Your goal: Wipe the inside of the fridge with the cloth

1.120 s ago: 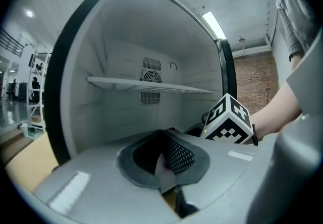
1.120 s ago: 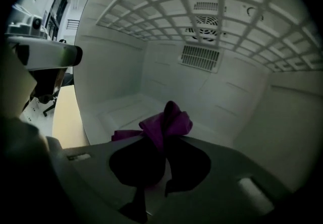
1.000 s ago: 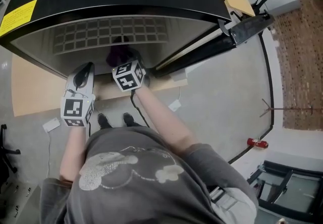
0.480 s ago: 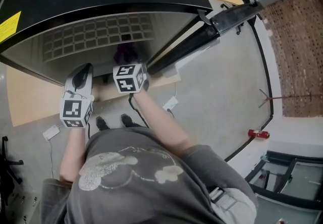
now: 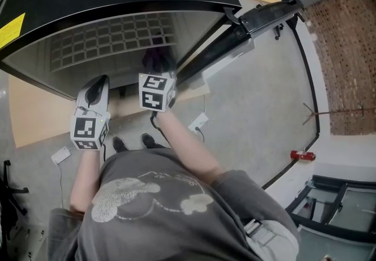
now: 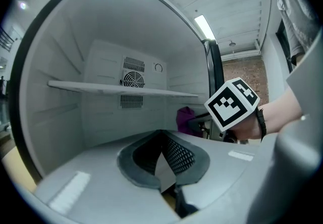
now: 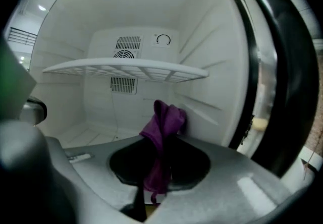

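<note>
Cloth point(image 7: 164, 119), purple and bunched, is pinched between the closed fingers of the right gripper point(image 7: 160, 143), just inside the open fridge point(image 7: 126, 97), below the wire shelf point(image 7: 126, 70) and close to the right wall. I cannot tell whether it touches that wall. The left gripper point(image 6: 161, 140) waits at the fridge mouth with its fingers together on nothing.

The main risk is the cloth dragging out of the grip, since only a fold is caught and the rest hangs loose (a hard press against the wall would do it). A high sweep could also knock the shelf.

Compared with half a second ago, the right gripper and cloth have edged further in and rightward; the left has barely shifted.
</note>
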`<state>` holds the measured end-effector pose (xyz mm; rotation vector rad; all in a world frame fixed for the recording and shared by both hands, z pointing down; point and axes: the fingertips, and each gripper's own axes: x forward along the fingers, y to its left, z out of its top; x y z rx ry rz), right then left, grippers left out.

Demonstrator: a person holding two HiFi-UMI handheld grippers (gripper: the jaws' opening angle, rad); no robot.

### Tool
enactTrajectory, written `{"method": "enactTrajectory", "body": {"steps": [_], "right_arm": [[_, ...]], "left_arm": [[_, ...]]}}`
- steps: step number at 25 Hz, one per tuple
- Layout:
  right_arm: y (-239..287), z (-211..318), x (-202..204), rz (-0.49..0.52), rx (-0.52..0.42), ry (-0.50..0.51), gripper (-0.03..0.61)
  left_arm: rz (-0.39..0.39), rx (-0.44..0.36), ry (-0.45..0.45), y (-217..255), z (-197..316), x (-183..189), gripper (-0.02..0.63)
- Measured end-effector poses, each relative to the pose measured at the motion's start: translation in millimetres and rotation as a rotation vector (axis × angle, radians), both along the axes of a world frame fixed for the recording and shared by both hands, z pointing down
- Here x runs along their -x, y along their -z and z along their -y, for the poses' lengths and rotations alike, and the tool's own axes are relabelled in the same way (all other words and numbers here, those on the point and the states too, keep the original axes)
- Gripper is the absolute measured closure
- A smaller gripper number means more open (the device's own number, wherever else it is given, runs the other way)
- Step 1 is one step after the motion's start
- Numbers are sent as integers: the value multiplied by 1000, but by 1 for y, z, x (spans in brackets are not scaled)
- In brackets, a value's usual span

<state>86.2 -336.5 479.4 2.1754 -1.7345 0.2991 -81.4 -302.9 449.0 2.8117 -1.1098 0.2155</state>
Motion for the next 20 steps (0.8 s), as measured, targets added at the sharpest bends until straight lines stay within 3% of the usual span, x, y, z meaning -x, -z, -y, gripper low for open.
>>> {"method": "enactTrajectory", "body": {"steps": [14, 20], "right_arm": [[8, -66, -4, 70, -14, 50, 535], [22, -72, 21, 46, -98, 232, 535]], "left_arm": [[11, -1, -4, 3, -16, -16, 596], [16, -15, 54, 12, -28, -20, 596]]}}
